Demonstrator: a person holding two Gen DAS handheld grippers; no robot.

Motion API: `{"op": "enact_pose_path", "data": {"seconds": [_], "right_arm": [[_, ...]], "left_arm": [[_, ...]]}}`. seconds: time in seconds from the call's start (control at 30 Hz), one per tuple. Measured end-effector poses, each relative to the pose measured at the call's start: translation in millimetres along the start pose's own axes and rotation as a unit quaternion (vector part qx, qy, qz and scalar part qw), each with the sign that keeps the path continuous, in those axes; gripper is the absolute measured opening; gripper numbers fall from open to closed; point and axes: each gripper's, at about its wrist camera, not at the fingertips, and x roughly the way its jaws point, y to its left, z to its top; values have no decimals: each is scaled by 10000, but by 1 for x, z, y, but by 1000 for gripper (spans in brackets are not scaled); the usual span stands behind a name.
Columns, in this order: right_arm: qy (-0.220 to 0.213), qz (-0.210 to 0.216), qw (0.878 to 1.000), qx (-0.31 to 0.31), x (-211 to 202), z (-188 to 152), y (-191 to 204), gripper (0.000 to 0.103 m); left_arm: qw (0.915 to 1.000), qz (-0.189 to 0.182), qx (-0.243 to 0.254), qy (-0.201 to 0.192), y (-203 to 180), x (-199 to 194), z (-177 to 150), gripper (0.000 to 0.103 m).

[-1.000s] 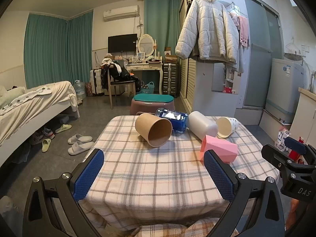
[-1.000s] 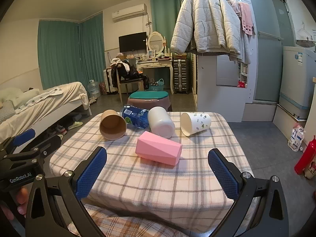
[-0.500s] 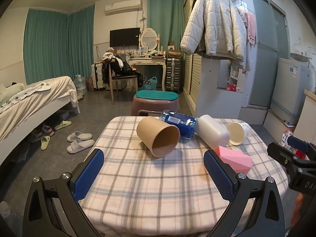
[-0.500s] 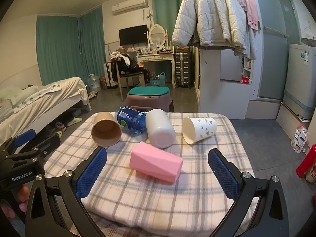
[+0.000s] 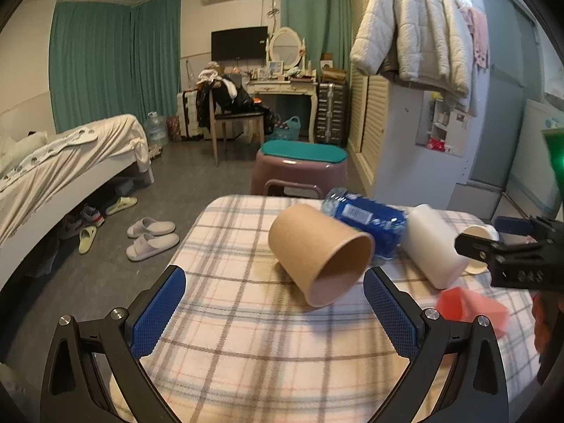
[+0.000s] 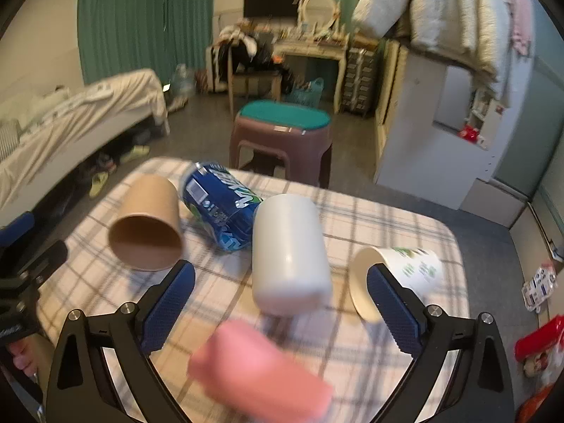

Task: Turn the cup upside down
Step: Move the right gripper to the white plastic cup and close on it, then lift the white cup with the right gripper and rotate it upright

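Several cups lie on their sides on a plaid-covered table [image 5: 246,335]. A brown paper cup [image 5: 319,252] [image 6: 148,225] lies mouth toward me, just ahead of my open, empty left gripper [image 5: 275,312]. A plain white cup [image 6: 287,246] [image 5: 431,245], a white printed cup [image 6: 398,278] and a blurred pink cup [image 6: 261,373] [image 5: 470,308] lie in front of my open, empty right gripper [image 6: 280,303]. The pink cup lies low between its fingers.
A blue bottle [image 6: 220,208] [image 5: 366,220] lies between the brown and white cups. A purple stool with a teal top [image 5: 299,169] stands behind the table. A bed [image 5: 53,176] is to the left and a wardrobe [image 5: 405,134] to the right.
Both grippers have moved forward over the table toward the cups, which look larger and nearer. The right one has advanced over the pink cup. Both stay open.
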Motion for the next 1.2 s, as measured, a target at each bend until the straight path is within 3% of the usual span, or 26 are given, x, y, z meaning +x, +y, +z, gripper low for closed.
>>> {"op": "enact_pose_path", "data": {"seconds": [0.3, 0.4, 0.57, 0.8, 0.97, 1.2], "right_arm": [[1035, -118, 9944, -191, 78, 20, -5, 93], [1262, -99, 9918, -185, 91, 21, -9, 80], [1397, -173, 9898, -211, 96, 23, -10, 72], [1116, -247, 9934, 88, 70, 26, -13, 72], [662, -269, 9970, 291, 20, 39, -8, 72], [204, -239, 9993, 184, -57, 46, 33, 72]], "left_arm": [[9996, 59, 80, 277, 9, 41, -10, 103], [9994, 19, 47, 336, 11, 49, -12, 103], [9990, -29, -6, 436, 15, 55, -16, 103], [9993, -49, -101, 353, 20, 41, -14, 103], [9995, -113, -211, 212, 24, 25, -14, 103], [9991, -218, -353, -98, 38, -18, -12, 103]]}}
